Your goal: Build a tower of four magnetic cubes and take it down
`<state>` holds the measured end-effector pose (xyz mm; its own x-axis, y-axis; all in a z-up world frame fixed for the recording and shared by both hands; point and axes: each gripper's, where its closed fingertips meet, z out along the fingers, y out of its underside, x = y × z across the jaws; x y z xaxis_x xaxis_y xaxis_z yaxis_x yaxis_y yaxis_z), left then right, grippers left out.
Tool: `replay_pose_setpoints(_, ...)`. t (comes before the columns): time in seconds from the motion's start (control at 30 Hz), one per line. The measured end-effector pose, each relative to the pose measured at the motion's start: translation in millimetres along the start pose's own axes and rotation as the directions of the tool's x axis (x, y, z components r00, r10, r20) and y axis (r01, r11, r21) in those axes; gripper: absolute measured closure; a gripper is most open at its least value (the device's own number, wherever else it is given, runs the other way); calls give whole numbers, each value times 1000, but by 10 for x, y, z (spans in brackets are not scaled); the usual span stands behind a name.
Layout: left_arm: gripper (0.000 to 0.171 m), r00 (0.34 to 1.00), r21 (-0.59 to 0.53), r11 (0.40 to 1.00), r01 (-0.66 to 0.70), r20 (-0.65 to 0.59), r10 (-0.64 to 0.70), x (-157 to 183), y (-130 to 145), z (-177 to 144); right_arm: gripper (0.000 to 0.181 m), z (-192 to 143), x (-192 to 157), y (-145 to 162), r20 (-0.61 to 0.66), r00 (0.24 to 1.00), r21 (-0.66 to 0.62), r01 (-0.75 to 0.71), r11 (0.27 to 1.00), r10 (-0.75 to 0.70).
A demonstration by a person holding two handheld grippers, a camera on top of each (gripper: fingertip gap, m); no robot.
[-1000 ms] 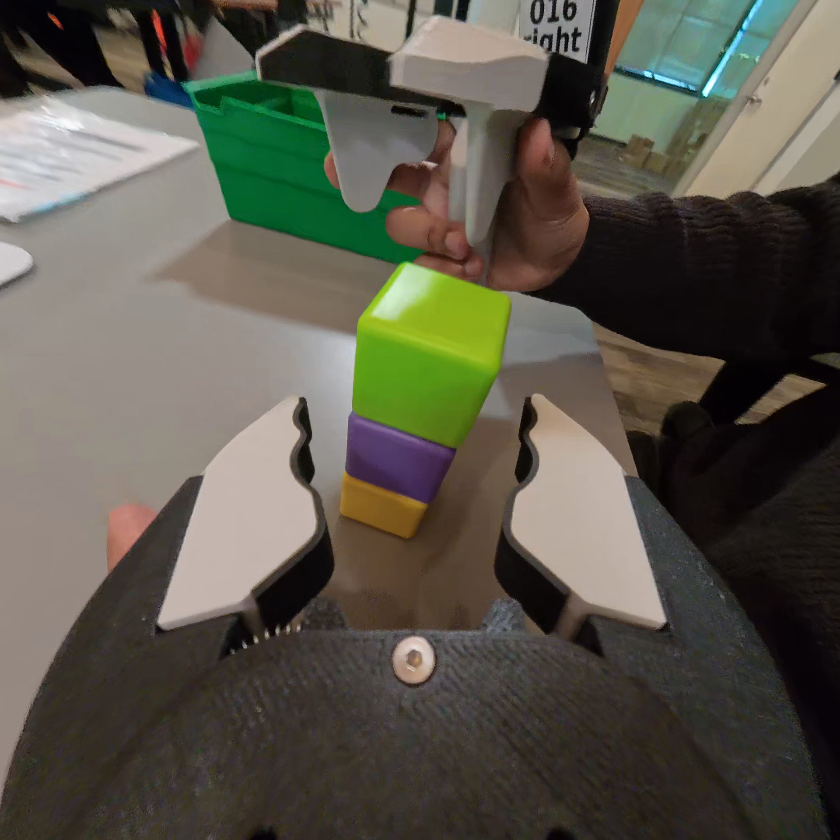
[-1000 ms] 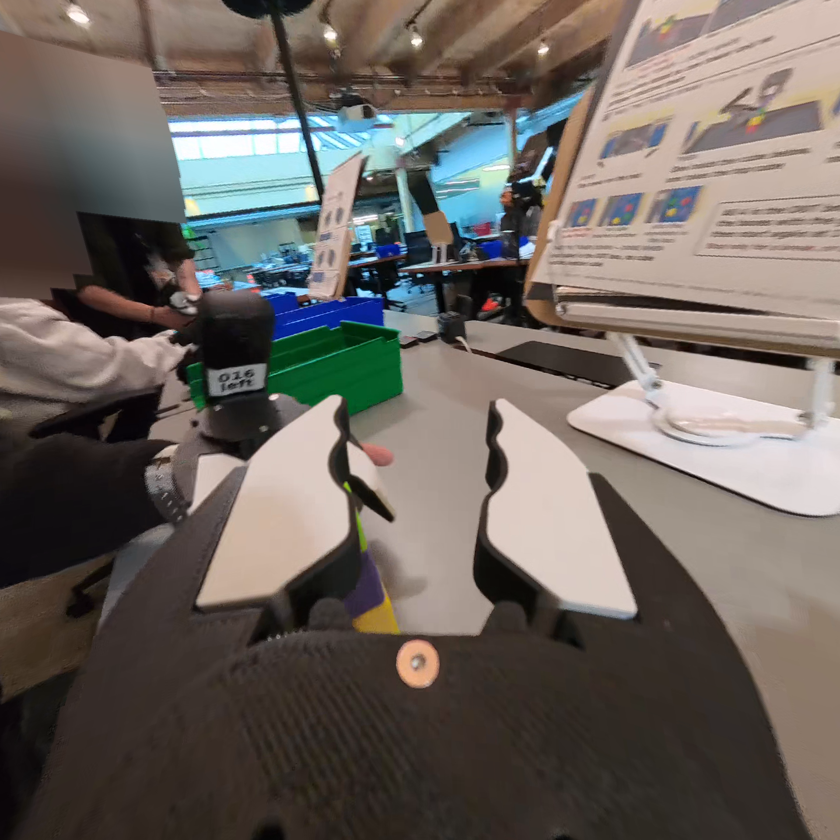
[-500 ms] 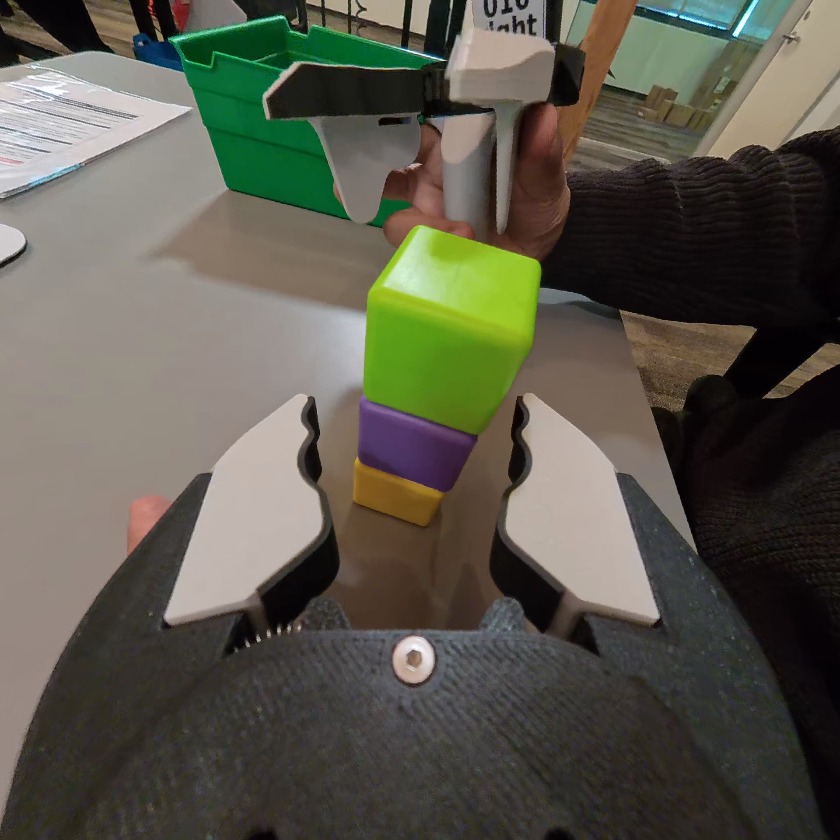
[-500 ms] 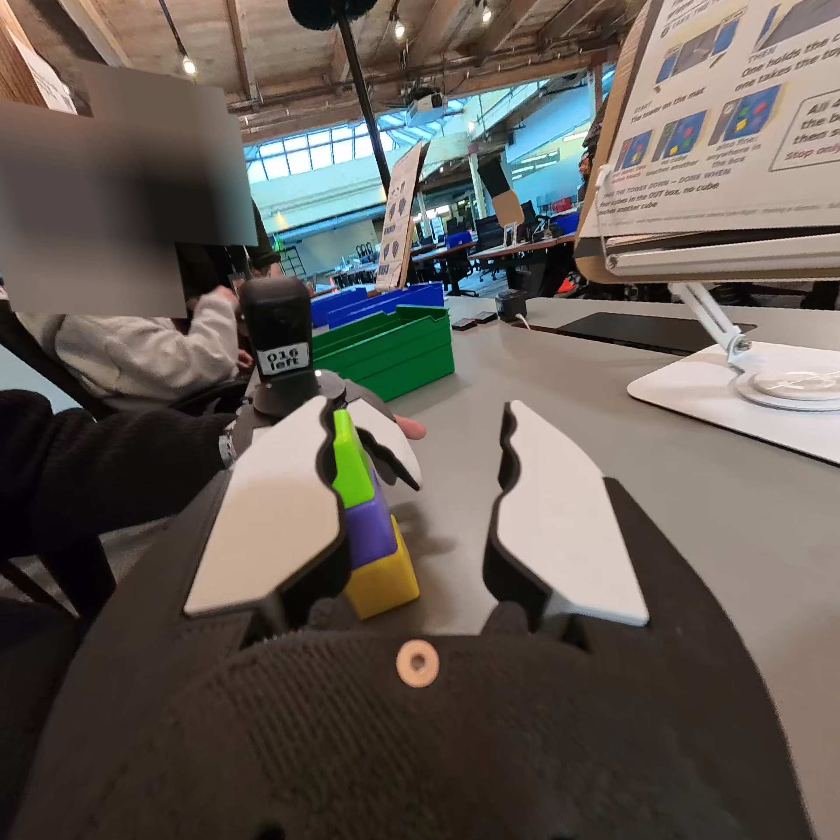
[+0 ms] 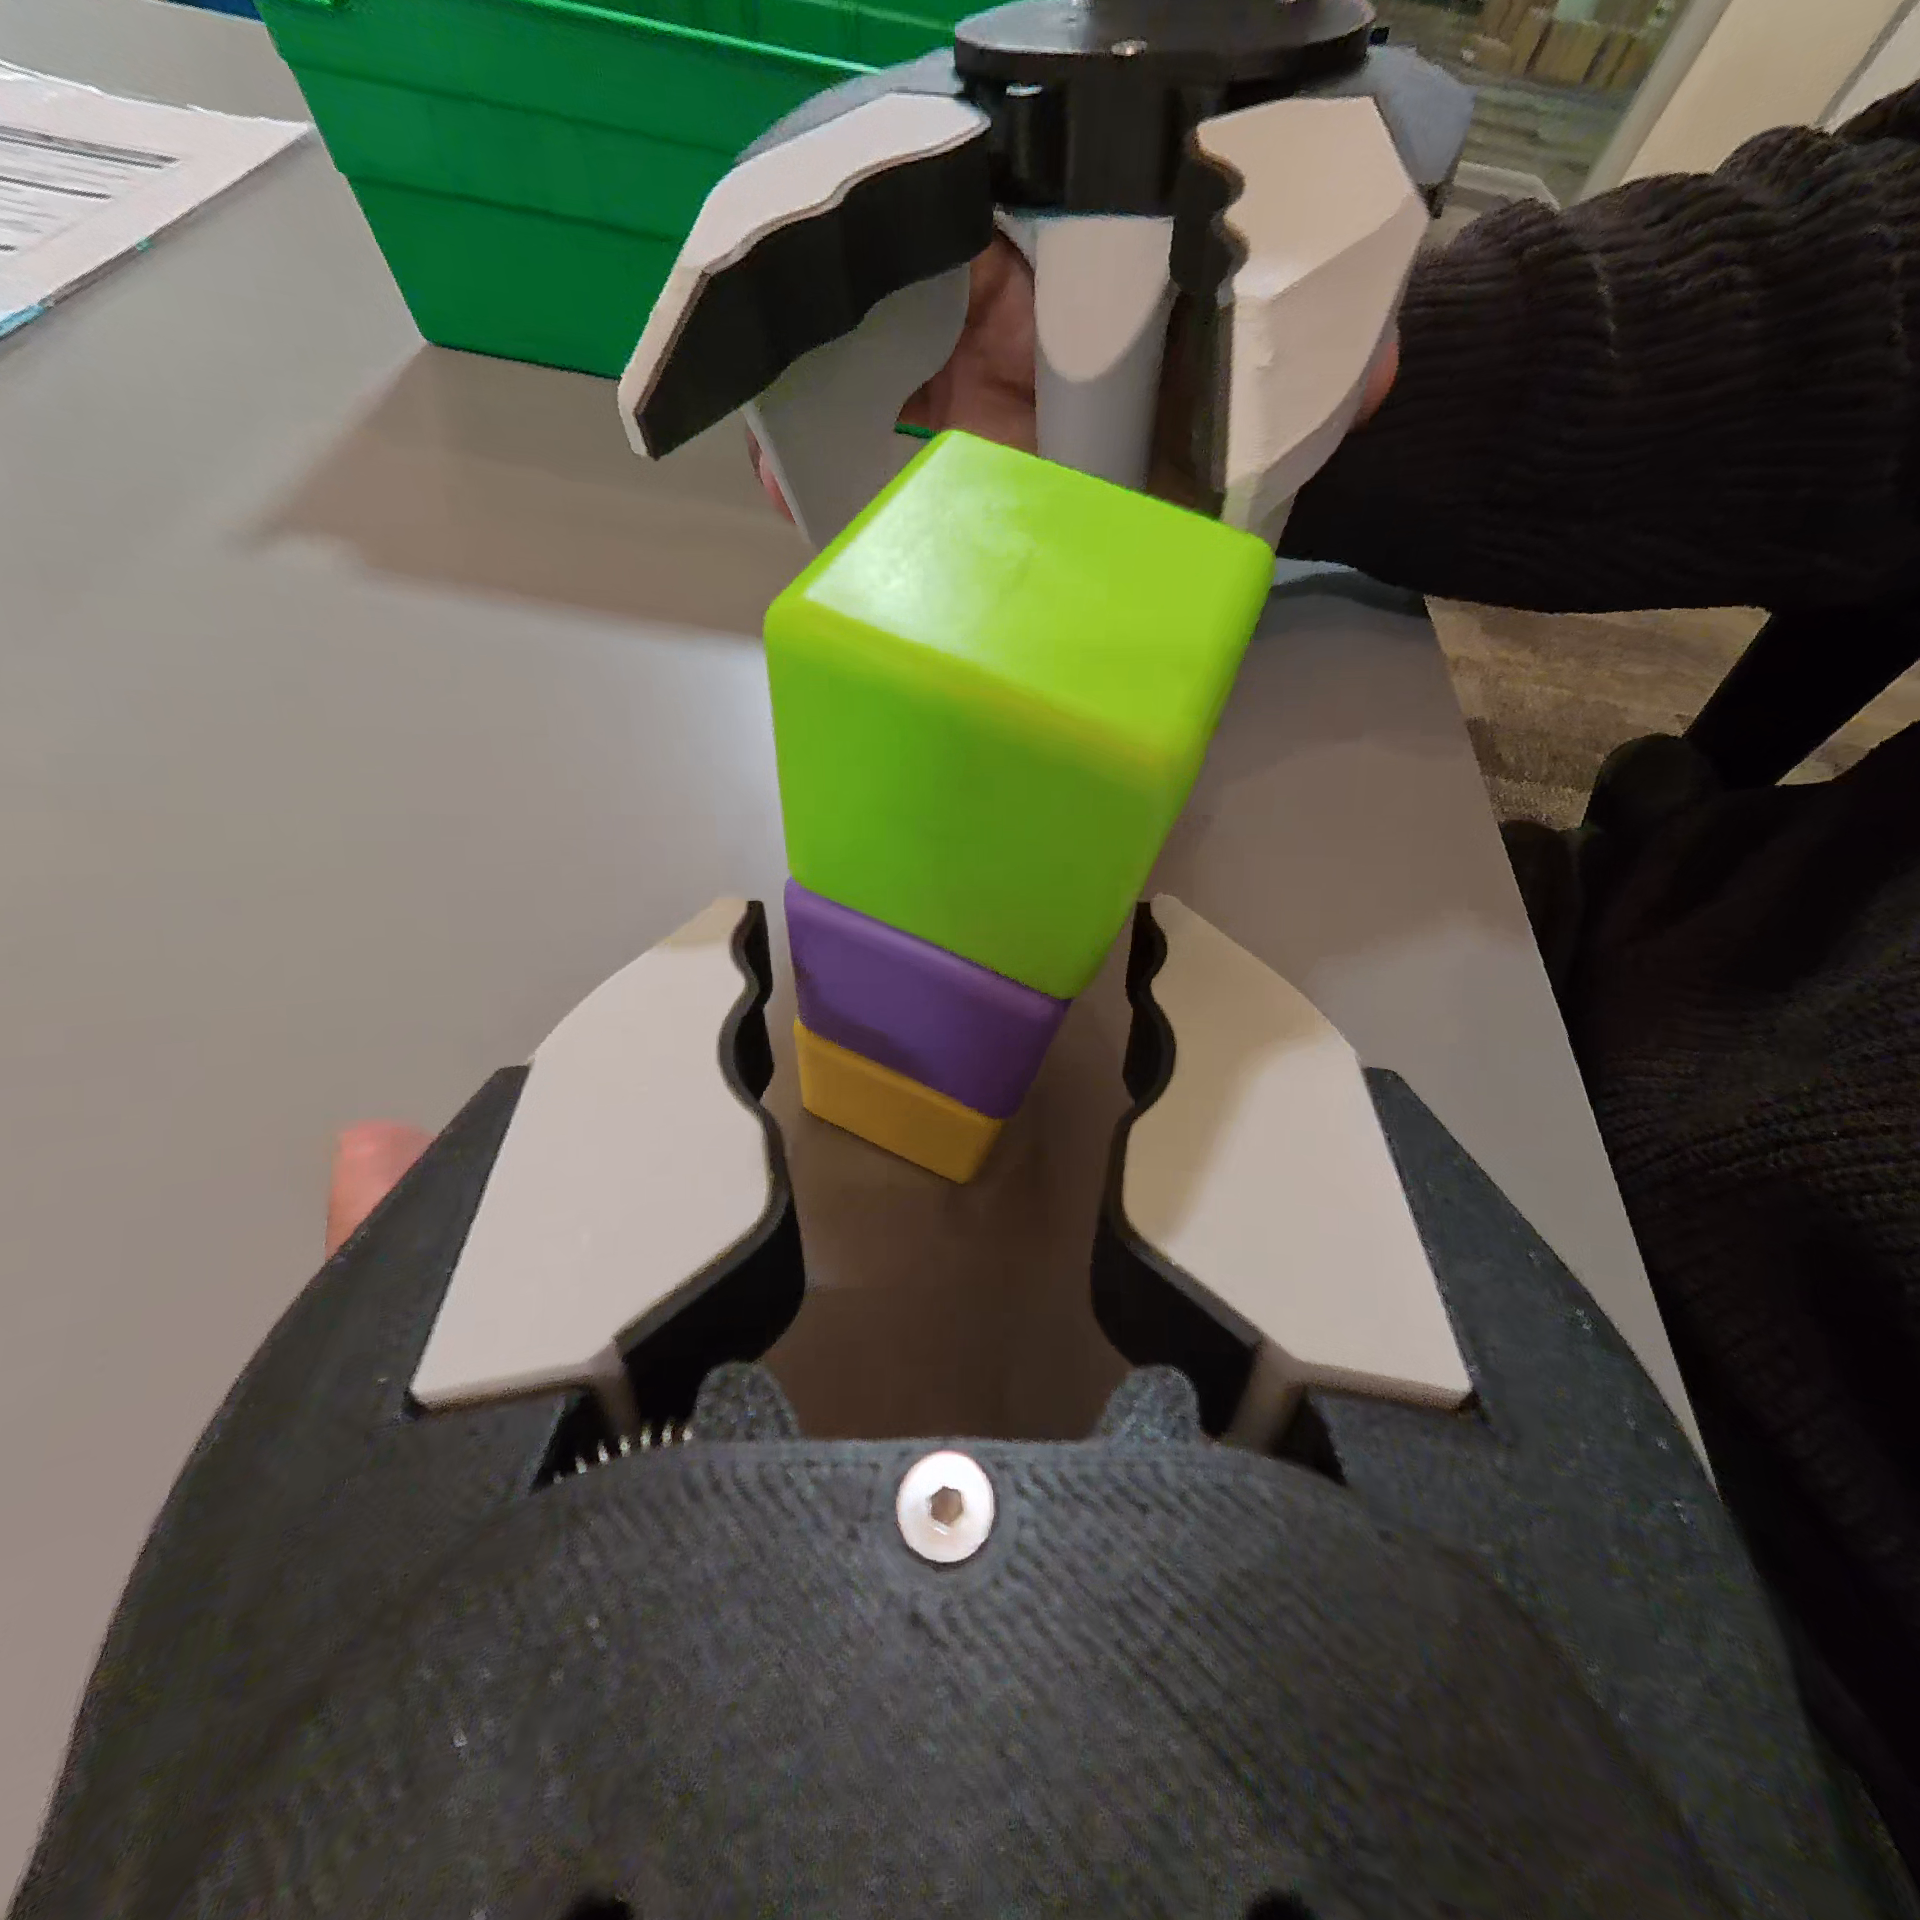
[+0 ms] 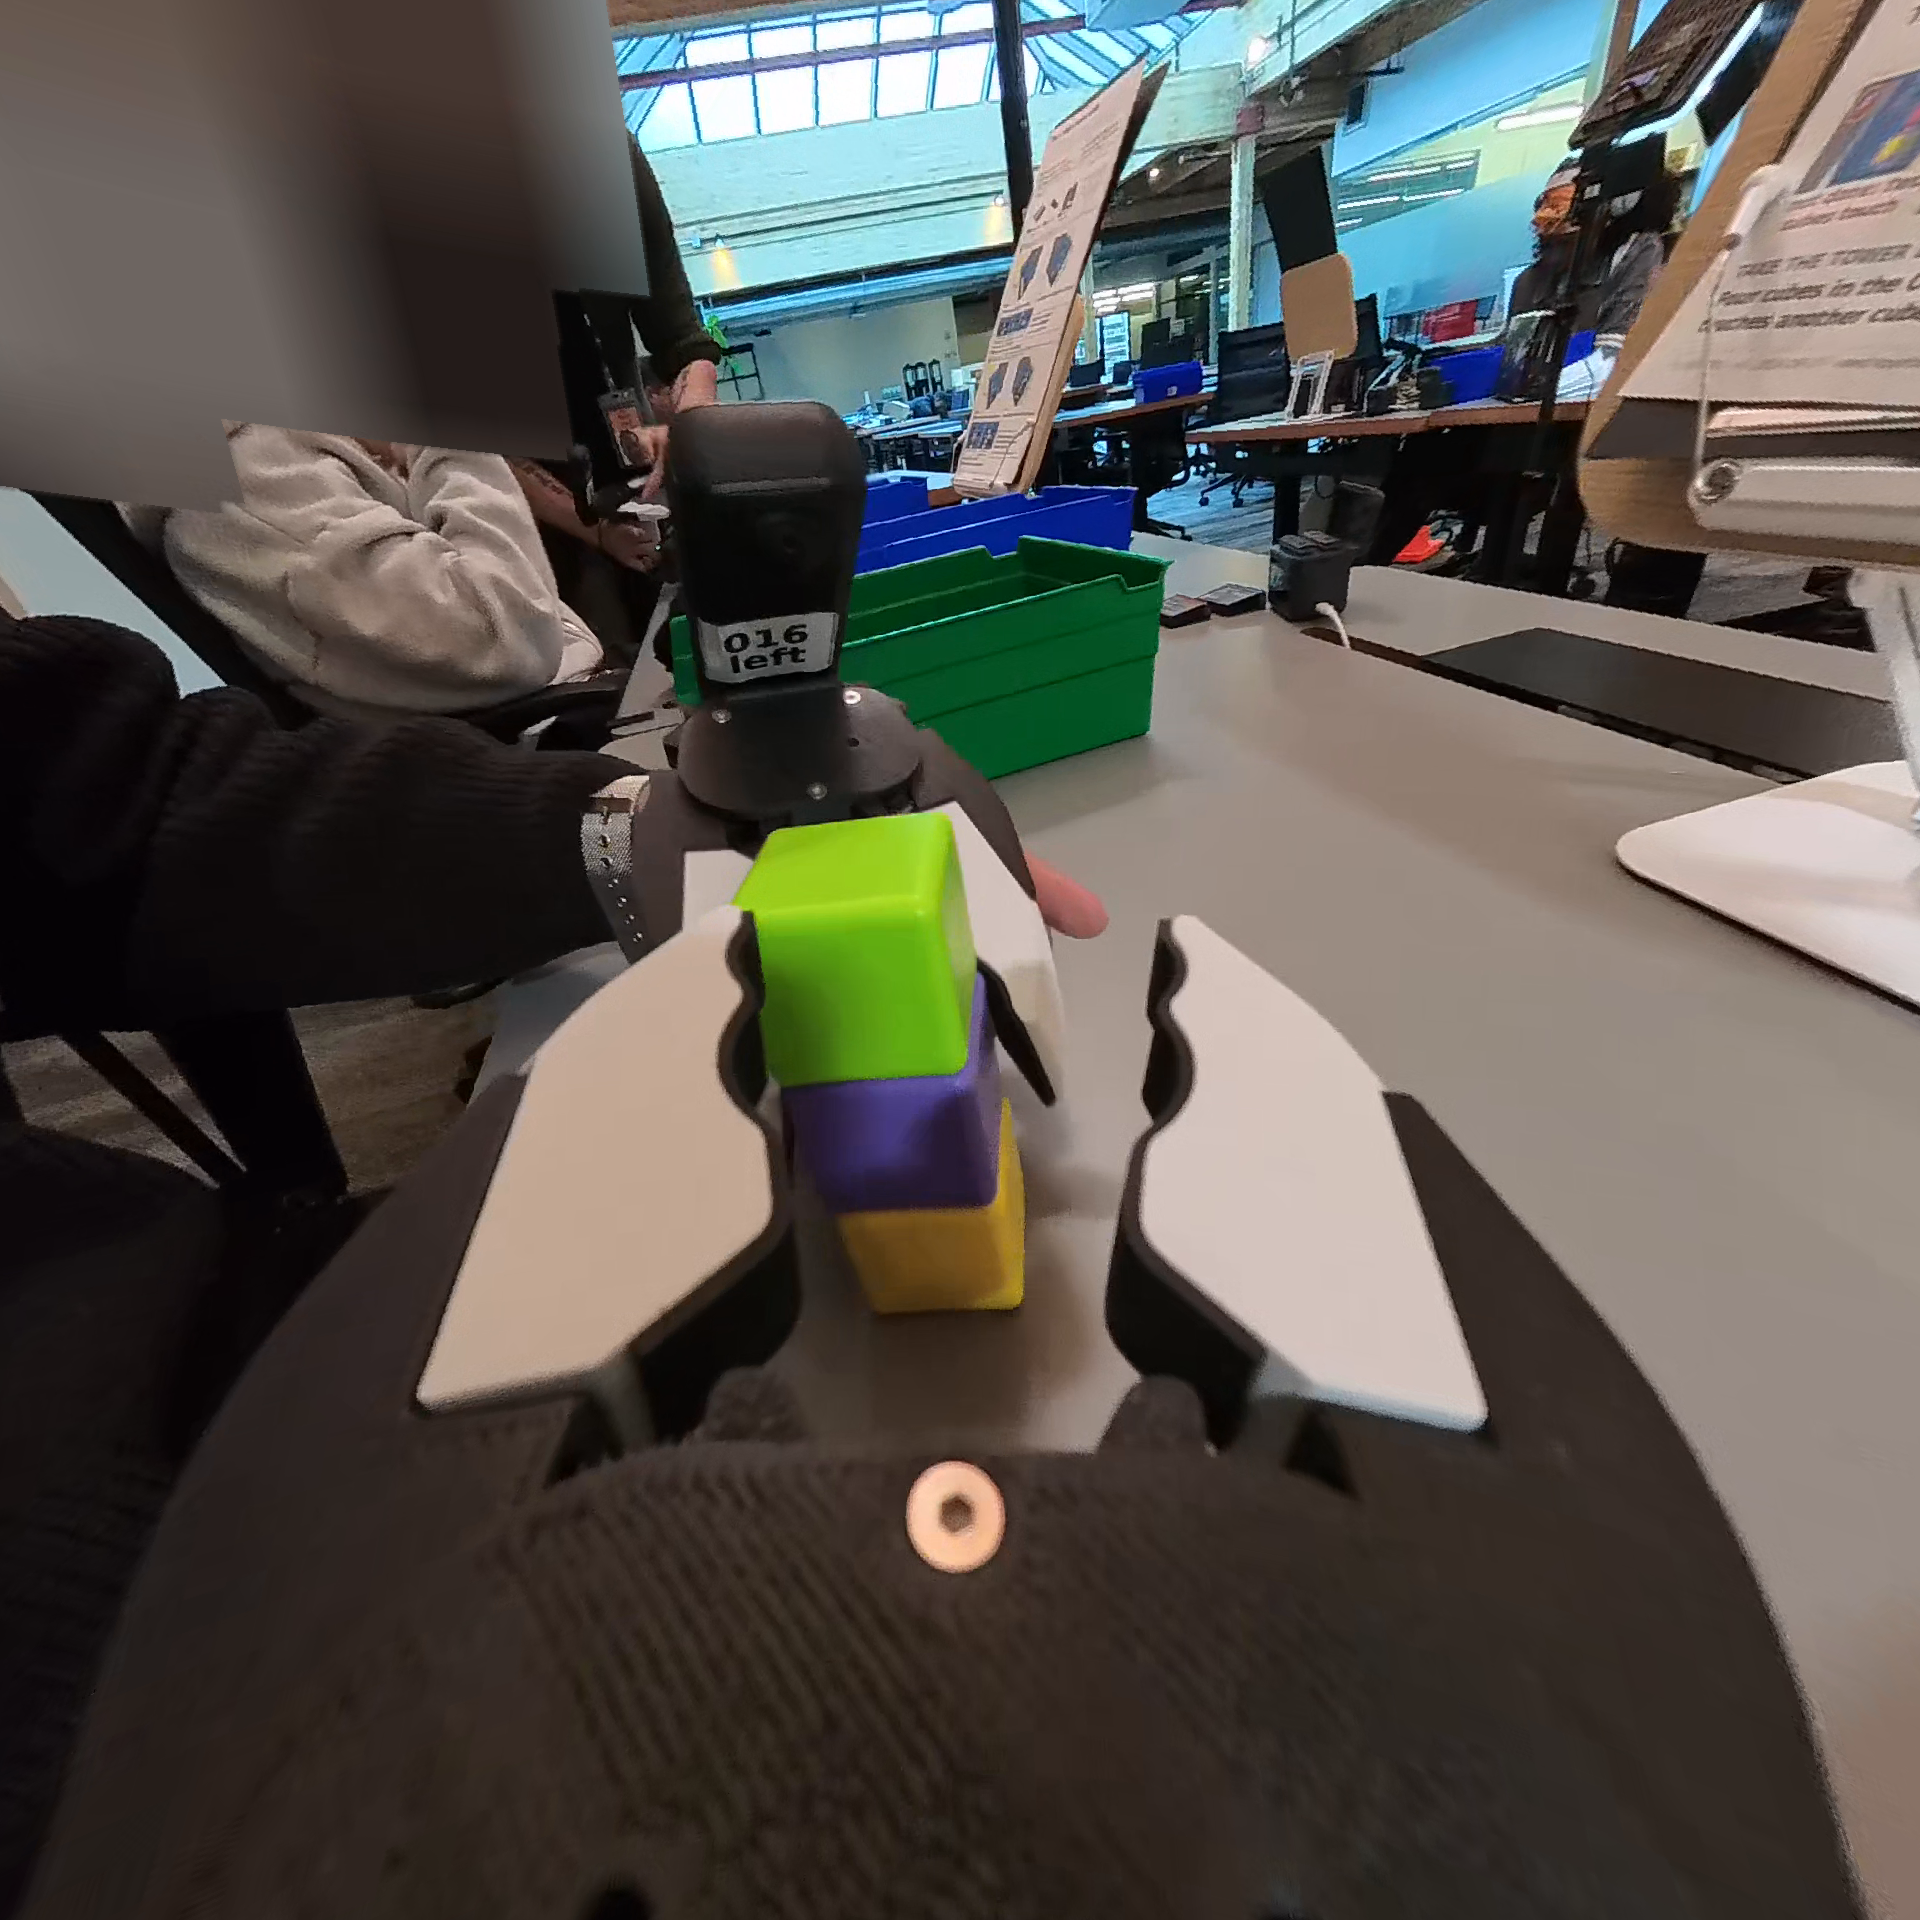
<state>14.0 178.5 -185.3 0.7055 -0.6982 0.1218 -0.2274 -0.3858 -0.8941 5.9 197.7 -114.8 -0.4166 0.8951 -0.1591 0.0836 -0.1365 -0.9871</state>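
Between spread fingers of both grippers: green cube (image 5: 997, 707) atop purple cube (image 5: 914, 1023), yellow cube (image 5: 894, 1117) partly hidden; nothing gripped.

Each gripper, left gripper (image 5: 940, 997) and right gripper (image 6: 951, 1013), has a black textured printed body, a silver hex screw behind two white-faced, black wavy-edged fingers, while the person wears black ribbed knit sleeves (image 5: 1662, 343).
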Motion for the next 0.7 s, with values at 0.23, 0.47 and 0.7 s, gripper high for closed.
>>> replay_pose_setpoints(0.23, 112, 1000, -29, 1000, 12, -15, -12, 4, 31, 31, 109, -6, -15, 3, -5, 1000, 2, -1, 1000, 1)
replay_pose_setpoints(0.47, 117, 983, -36, 999, 25, 184, -18, -280, 21, 43, 110, -92, 110, -159, -107, 993, 87, 49, 995, -40)
replay_pose_setpoints(0.7, 113, 978, -60, 998, 29, 206, -16, -312, 47, 63, 111, -88, 181, -101, -146, 988, 63, 55, 996, -45)
